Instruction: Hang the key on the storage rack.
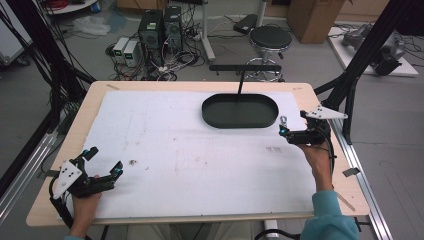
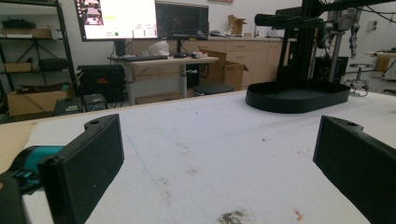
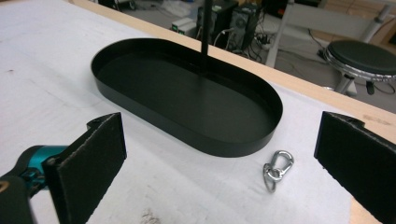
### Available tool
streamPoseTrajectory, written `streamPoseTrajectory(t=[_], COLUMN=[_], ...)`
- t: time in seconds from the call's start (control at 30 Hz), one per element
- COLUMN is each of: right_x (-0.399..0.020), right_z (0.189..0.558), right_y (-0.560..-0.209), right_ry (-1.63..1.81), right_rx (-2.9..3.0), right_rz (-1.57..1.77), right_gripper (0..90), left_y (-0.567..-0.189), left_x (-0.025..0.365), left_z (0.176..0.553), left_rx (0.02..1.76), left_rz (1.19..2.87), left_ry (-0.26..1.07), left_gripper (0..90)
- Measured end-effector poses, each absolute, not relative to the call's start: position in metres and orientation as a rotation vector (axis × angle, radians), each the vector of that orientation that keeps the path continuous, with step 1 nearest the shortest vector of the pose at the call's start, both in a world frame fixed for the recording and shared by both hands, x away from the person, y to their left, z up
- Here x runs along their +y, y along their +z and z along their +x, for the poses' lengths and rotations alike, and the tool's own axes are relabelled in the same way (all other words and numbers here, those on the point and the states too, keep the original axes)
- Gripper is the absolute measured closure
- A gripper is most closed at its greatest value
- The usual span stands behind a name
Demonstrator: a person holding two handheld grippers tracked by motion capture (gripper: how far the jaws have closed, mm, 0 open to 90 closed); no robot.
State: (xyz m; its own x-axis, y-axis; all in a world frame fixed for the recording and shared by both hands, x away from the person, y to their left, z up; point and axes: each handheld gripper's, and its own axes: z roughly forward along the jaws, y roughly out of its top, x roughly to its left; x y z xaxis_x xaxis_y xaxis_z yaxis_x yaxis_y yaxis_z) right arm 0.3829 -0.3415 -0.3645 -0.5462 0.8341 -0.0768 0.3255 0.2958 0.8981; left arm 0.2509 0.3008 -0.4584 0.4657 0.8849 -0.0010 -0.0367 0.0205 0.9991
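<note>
From above, the right gripper [image 1: 283,129] sits just right of the one black oval tray [image 1: 240,111], and the single metal clip [image 1: 283,120] right at its tips is tiny and hard to read. The left gripper [image 1: 104,161] is way off from both, jaws spread wide, nothing in them.

Left gripper view: both jaws cut off at the bottom; the tray [image 2: 297,96] is far ahead to the right.

Right gripper view: jaws wide apart and empty, with one silver clip [image 3: 277,170] lying on the white mat [image 3: 56,60] between them, just beside the tray [image 3: 187,91] rim. A thin post rises from the tray, its top cut off.
</note>
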Motion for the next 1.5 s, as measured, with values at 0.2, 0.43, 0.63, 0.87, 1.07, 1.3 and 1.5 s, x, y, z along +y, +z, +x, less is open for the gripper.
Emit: streamPoseTrajectory(t=[0.2, 0.43, 0.63, 0.87, 1.07, 1.3, 1.5], right_x=[-0.341, -0.343, -0.341, -0.338, -0.341, -0.344, -0.345], right_z=[0.412, 0.430, 0.448, 0.463, 0.472, 0.478, 0.486], right_y=[-0.355, -0.355, -0.351, -0.348, -0.360, -0.368, -0.379], right_ry=[1.065, 1.052, 0.940, 0.874, 0.770, 0.703, 0.667], right_rx=[2.147, 2.210, 2.302, 2.369, 2.419, 2.431, 2.443], right_rz=[1.050, 1.090, 1.112, 1.129, 1.165, 1.208, 1.222], right_gripper=[1.4, 1.5, 2.0, 4.8, 4.8, 6.8, 7.0], left_y=[-0.458, -0.458, -0.458, -0.458, -0.458, -0.458, -0.458], left_x=[0.301, 0.301, 0.301, 0.301, 0.301, 0.301, 0.301], left_z=[0.251, 0.251, 0.251, 0.251, 0.251, 0.251, 0.251], left_rx=[0.825, 0.826, 0.826, 0.825, 0.826, 0.825, 0.825], left_rz=[1.364, 1.364, 1.364, 1.364, 1.363, 1.364, 1.363], left_ry=[0.858, 0.858, 0.858, 0.860, 0.859, 0.859, 0.860], left_gripper=[2.3, 2.2, 2.2, 2.2, 2.2, 2.2, 2.2])
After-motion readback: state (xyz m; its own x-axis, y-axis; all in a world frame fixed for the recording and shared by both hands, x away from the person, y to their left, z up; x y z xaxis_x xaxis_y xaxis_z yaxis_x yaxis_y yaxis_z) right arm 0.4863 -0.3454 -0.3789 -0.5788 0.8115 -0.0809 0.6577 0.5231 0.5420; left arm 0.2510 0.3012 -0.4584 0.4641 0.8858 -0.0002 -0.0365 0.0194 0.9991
